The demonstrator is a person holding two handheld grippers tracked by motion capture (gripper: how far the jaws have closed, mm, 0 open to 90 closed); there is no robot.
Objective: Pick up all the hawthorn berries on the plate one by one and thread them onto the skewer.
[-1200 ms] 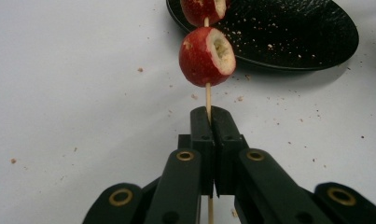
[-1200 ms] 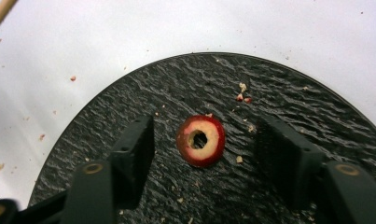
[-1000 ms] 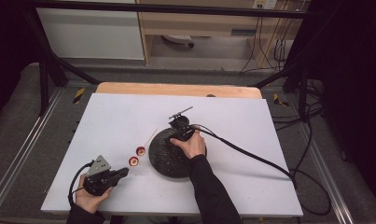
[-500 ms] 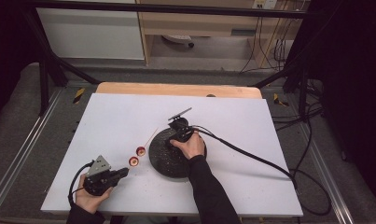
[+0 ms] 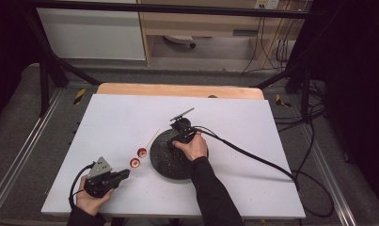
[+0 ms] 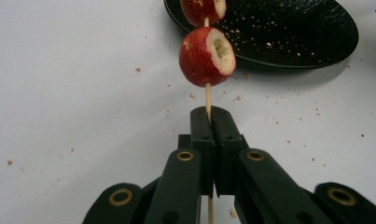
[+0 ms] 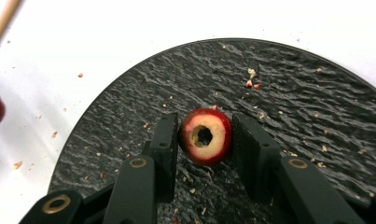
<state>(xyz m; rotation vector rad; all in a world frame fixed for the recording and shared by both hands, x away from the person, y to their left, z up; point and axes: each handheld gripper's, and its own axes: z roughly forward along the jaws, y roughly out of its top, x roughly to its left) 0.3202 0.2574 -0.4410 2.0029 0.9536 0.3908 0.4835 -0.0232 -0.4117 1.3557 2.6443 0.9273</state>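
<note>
My left gripper [image 5: 126,173] [image 6: 210,112] lies low at the table's front left, shut on a thin wooden skewer [image 6: 207,95]. Two red cored fruit pieces [image 5: 135,163] [image 5: 142,152] are threaded on the skewer; the nearer piece [image 6: 206,56] sits just beyond the jaws. A black round plate [image 5: 166,160] [image 7: 279,93] lies mid-table. My right gripper [image 5: 177,140] [image 7: 205,135] reaches down onto it, shut on a third red cored fruit piece [image 7: 205,136] that rests on the plate between the pads.
Crumbs are scattered over the plate and the white table top [image 5: 234,117]. The skewer's far tip [image 7: 3,18] points past the plate's left rim. A thick black cable [image 5: 253,157] trails right from my right gripper. The wooden edge [image 5: 177,89] runs along the back.
</note>
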